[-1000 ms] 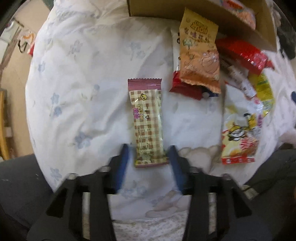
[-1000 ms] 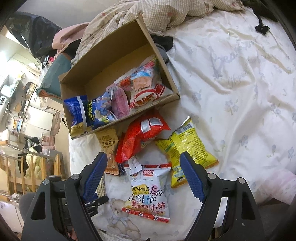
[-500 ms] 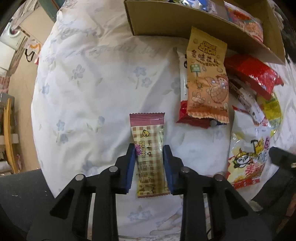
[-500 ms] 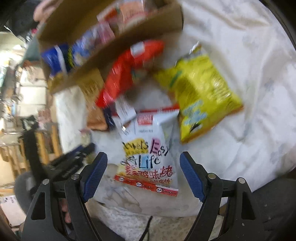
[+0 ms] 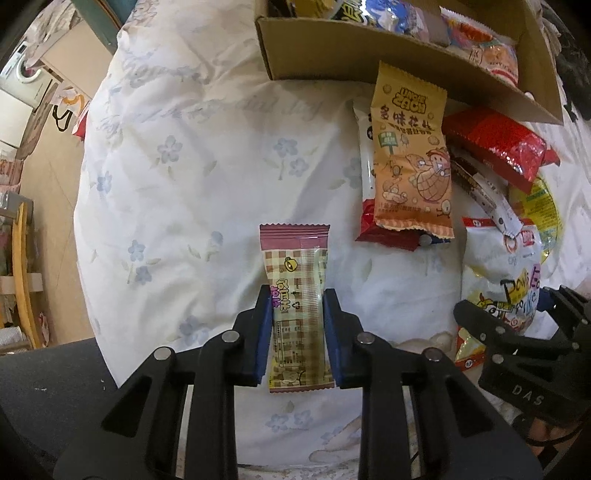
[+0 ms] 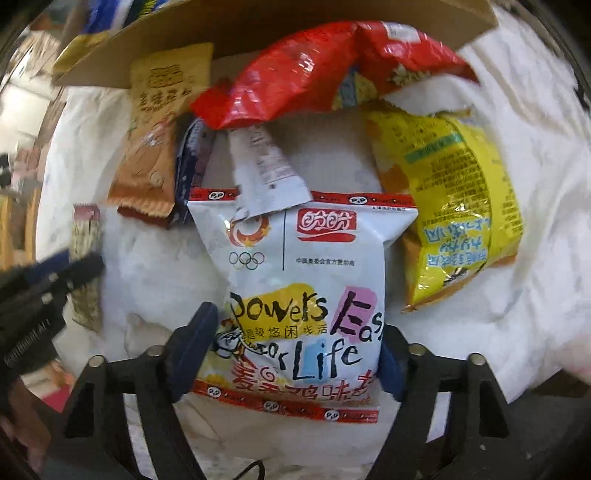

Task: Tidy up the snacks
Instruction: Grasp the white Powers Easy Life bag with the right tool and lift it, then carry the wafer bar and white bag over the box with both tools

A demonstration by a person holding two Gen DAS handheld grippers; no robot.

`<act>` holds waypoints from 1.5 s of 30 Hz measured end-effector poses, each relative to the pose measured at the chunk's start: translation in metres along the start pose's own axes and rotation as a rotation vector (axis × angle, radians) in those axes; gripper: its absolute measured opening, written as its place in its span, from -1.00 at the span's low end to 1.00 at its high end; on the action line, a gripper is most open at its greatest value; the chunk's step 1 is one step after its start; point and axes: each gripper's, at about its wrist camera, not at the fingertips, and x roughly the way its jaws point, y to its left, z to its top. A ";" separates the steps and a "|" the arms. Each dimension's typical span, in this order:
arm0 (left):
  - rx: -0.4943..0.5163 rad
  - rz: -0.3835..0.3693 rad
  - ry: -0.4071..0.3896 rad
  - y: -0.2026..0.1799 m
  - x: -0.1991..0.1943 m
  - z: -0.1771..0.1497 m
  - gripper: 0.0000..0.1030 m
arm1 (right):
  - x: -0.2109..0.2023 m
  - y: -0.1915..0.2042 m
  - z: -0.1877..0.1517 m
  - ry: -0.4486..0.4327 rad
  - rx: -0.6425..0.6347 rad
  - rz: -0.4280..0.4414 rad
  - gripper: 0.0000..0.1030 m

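Holding snack packets (image 5: pixel 391 16), the cardboard box (image 5: pixel 332 55) lies on the quilt (image 5: pixel 184 166).

Bare quilt (image 5: pixel 192 177) lies left of the checked bar (image 5: pixel 295 280); piled packets (image 5: pixel 413 162) crowd its right.

"UNCLE ZACH" on orange peanut packet (image 5: pixel 412 155); "Powers Easy for Life" on white bag (image 6: pixel 299 295).

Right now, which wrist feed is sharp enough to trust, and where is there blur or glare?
Left wrist view: sharp; the checkered snack bar between the left gripper reads clearly, with fisheye bending at the edges. Right wrist view: motion blur smears the red bag and the rim; the white snack bag at the right gripper stays legible; glare on the red foil.
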 end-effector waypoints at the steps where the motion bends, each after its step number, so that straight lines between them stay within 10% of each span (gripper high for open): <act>1: -0.002 -0.002 -0.004 0.002 -0.002 -0.001 -0.57 | -0.001 0.000 -0.002 -0.003 -0.001 -0.005 0.30; 5: -0.005 -0.010 -0.020 0.007 -0.009 -0.006 -0.56 | -0.013 -0.009 -0.007 -0.009 0.036 0.059 0.04; 24: -0.002 -0.064 -0.168 0.028 -0.075 -0.005 -0.57 | -0.062 0.007 -0.056 0.037 0.063 0.472 0.00; 37: -0.006 -0.095 -0.331 0.025 -0.149 0.036 -0.56 | -0.164 -0.052 -0.019 -0.391 0.032 0.490 0.00; 45: 0.014 -0.118 -0.391 0.011 -0.170 0.078 -0.57 | -0.190 -0.073 0.030 -0.485 0.069 0.401 0.00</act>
